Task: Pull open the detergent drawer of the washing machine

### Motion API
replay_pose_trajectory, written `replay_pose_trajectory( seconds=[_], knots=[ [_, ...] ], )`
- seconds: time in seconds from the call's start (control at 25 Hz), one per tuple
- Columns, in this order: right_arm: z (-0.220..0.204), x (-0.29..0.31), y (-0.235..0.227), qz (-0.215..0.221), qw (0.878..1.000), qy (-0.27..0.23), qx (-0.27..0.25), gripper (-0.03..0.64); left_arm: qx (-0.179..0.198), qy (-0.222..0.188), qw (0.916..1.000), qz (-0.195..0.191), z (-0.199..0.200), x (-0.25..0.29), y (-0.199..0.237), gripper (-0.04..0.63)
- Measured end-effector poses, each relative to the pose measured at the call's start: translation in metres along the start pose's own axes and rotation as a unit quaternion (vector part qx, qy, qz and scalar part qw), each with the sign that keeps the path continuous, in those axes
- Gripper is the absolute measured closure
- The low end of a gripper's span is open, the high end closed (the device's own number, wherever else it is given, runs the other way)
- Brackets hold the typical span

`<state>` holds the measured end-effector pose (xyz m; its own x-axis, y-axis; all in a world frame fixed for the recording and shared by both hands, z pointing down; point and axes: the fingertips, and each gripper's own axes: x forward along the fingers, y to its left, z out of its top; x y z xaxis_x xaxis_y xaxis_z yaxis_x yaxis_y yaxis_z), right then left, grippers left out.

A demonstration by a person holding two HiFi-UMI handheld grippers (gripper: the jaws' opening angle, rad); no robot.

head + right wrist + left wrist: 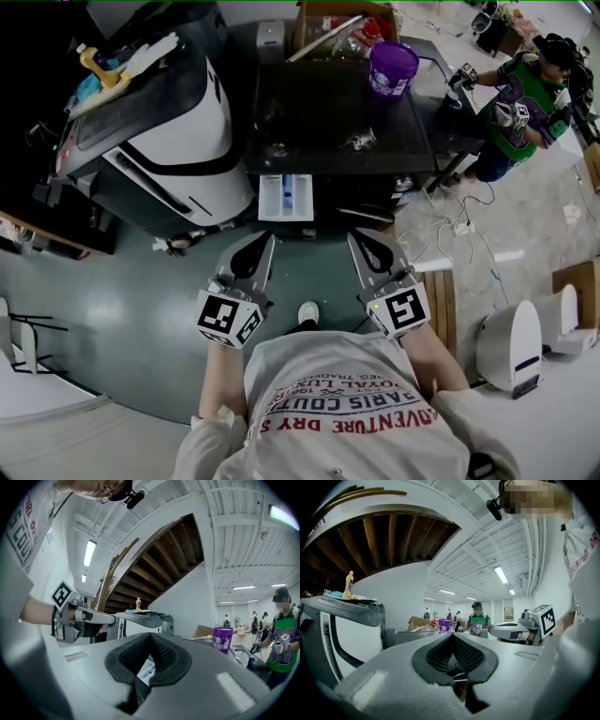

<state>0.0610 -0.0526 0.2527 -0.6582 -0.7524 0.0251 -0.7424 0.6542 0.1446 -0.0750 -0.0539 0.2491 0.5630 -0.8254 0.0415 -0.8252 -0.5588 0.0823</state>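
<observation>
The black-topped washing machine (337, 122) stands ahead of me. Its white detergent drawer (286, 197), with a blue insert, sticks out of the front towards me. My left gripper (269, 241) hovers just short of the drawer and to its left, shut with nothing between the pads (440, 654). My right gripper (354, 238) hovers to the drawer's right, also shut and empty. In the right gripper view a piece of the drawer (146, 671) shows below the closed pads (161, 656). Neither gripper touches the drawer.
A white and dark appliance (159, 141) with a yellow bottle (98, 66) on it stands close on the left. A purple tub (392, 67) sits on the machine top, a cardboard box (342, 28) behind. Another person (525, 103) stands at the right; cables (469, 225) lie on the floor.
</observation>
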Motion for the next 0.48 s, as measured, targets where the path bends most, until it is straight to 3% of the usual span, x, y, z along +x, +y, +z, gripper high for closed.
replay_pose_trajectory(
  seconds=[0.48],
  knots=[
    [0.002,0.010,0.002,-0.006,1.000,-0.007,-0.001,0.617,0.003,-0.002,0.9999,0.015,0.001,-0.002,0.015,0.594]
  ],
)
